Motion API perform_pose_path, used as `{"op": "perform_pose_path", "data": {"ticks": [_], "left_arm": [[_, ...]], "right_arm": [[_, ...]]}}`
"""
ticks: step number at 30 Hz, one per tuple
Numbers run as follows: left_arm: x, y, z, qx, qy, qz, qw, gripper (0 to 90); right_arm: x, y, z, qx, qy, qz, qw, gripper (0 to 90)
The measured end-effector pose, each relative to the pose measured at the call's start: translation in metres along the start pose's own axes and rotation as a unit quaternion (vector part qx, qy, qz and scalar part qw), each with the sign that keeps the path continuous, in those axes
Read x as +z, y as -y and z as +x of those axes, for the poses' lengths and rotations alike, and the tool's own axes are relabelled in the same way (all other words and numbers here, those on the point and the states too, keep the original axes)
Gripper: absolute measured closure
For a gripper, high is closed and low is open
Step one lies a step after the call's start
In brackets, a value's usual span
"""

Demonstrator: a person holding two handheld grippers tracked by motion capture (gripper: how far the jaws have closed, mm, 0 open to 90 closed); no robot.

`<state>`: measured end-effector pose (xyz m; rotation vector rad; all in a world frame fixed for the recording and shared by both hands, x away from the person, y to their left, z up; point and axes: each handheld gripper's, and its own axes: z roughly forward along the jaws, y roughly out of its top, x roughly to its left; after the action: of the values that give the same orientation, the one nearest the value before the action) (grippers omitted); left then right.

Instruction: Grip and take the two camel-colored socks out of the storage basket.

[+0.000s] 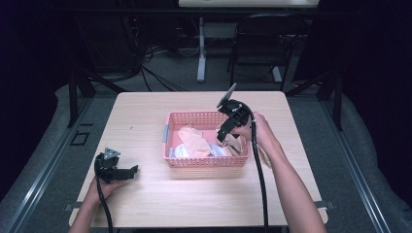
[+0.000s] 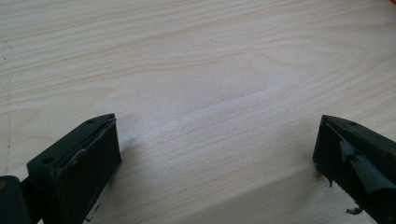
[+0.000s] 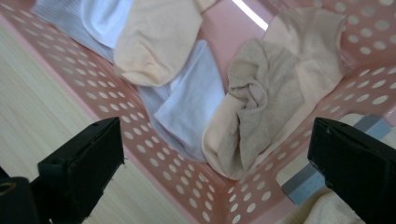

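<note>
Over basket's 3 o'clock end: right gripper [image 1: 224, 132] tilted down into pink basket [image 1: 206, 162], held by right hand [image 1: 260, 131]. Jaws spread wide in right gripper view, nothing between them, no contact with cloth. Directly ahead of jaws: beige knit sock [image 3: 261, 107] bunched in basket corner, lying on pale peach sock [image 3: 317, 56]. At 10 o'clock from that, white sock [image 3: 189, 100] flat on basket floor, overlapping grey-white ribbed sock [image 3: 65, 18] toward 11 o'clock. Cream sock [image 3: 156, 42] at 12 o'clock, toe end draped over white one. Perforated basket wall [image 3: 154, 158] crossing under jaws. Grey tape patch [image 3: 303, 179] on outer basket wall near right jaw. More cream cloth [image 3: 327, 210] outside basket at 5 o'clock, just past the wall.

High view: basket near table centre, slightly toward 3 o'clock, socks heaped inside. Black cable [image 1: 261, 179] trailing from right gripper toward 6 o'clock edge.

Left gripper [image 1: 131, 170] well apart from basket, at 8 o'clock on wooden table [image 1: 145, 111], low over surface, held by left hand [image 1: 104, 187]. Jaws wide open in left gripper view, empty, bare wood grain between. Grey triangular plate [image 1: 111, 153] on top.

Beyond table at 12 o'clock: black chair [image 1: 265, 46], white desk leg [image 1: 201, 48], floor cables [image 1: 150, 63].
</note>
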<state>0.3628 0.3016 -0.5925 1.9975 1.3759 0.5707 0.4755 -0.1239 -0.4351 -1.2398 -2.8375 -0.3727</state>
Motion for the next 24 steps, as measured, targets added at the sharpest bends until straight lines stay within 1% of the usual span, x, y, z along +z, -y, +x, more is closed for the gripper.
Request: {"op": "perform_pose_path", "data": {"ticks": [1,2,3,4,5,6,8,9,10,11,12,13,14,15,17,18,20,22,24], "left_arm": [[0.0,0.0,0.0,0.0,0.0,0.0,1.0,0.4],[0.0,0.0,0.0,0.0,0.0,0.0,1.0,0.4],[0.0,0.0,0.0,0.0,0.0,0.0,1.0,0.4],[0.0,0.0,0.0,0.0,0.0,0.0,1.0,0.4],[0.0,0.0,0.0,0.0,0.0,0.0,1.0,0.4],[0.0,0.0,0.0,0.0,0.0,0.0,1.0,0.4],[0.0,0.0,0.0,0.0,0.0,0.0,1.0,0.4],[0.0,0.0,0.0,0.0,0.0,0.0,1.0,0.4],[0.0,0.0,0.0,0.0,0.0,0.0,1.0,0.4],[0.0,0.0,0.0,0.0,0.0,0.0,1.0,0.4],[0.0,0.0,0.0,0.0,0.0,0.0,1.0,0.4],[0.0,0.0,0.0,0.0,0.0,0.0,1.0,0.4],[0.0,0.0,0.0,0.0,0.0,0.0,1.0,0.4],[0.0,0.0,0.0,0.0,0.0,0.0,1.0,0.4],[0.0,0.0,0.0,0.0,0.0,0.0,1.0,0.4],[0.0,0.0,0.0,0.0,0.0,0.0,1.0,0.4],[0.0,0.0,0.0,0.0,0.0,0.0,1.0,0.4],[0.0,0.0,0.0,0.0,0.0,0.0,1.0,0.4],[0.0,0.0,0.0,0.0,0.0,0.0,1.0,0.4]], "right_arm": [[0.006,0.0,-0.001,0.0,0.001,0.005,1.0,3.6],[0.011,0.0,-0.001,0.007,0.0,0.005,1.0,3.9],[0.015,-0.001,-0.003,0.002,-0.001,0.013,0.9999,4.9],[0.02,0.0,-0.004,0.004,0.001,0.017,0.9998,7.1],[0.02,0.0,-0.004,0.004,0.001,0.017,0.9998,7.1],[0.03,0.0,-0.006,0.011,0.003,0.021,0.9997,9.4],[0.038,0.0,-0.008,0.007,0.012,0.034,0.9993,11.6],[0.043,0.002,-0.008,0.016,0.013,0.03,0.9993,12.7],[0.048,0.002,-0.009,0.015,0.016,0.031,0.9993,13.6],[0.049,0.001,-0.011,0.008,0.022,0.044,0.9987,14.1],[0.053,0.002,-0.012,0.012,0.025,0.041,0.9988,14.7],[0.055,0.002,-0.013,0.015,0.025,0.048,0.9984,16.5],[0.059,0.003,-0.014,0.018,0.027,0.043,0.9986,18.4],[0.061,0.003,-0.015,0.019,0.029,0.044,0.9984,19.8],[0.064,0.003,-0.016,0.023,0.037,0.044,0.9981,26.7],[0.065,0.002,-0.016,0.02,0.041,0.05,0.9977,27.7],[0.068,0.002,-0.016,0.024,0.044,0.047,0.9976,32.3],[0.071,0.002,-0.016,0.025,0.05,0.05,0.9972,34.9],[0.075,0.002,-0.016,0.027,0.056,0.054,0.9966,39.7]]}}
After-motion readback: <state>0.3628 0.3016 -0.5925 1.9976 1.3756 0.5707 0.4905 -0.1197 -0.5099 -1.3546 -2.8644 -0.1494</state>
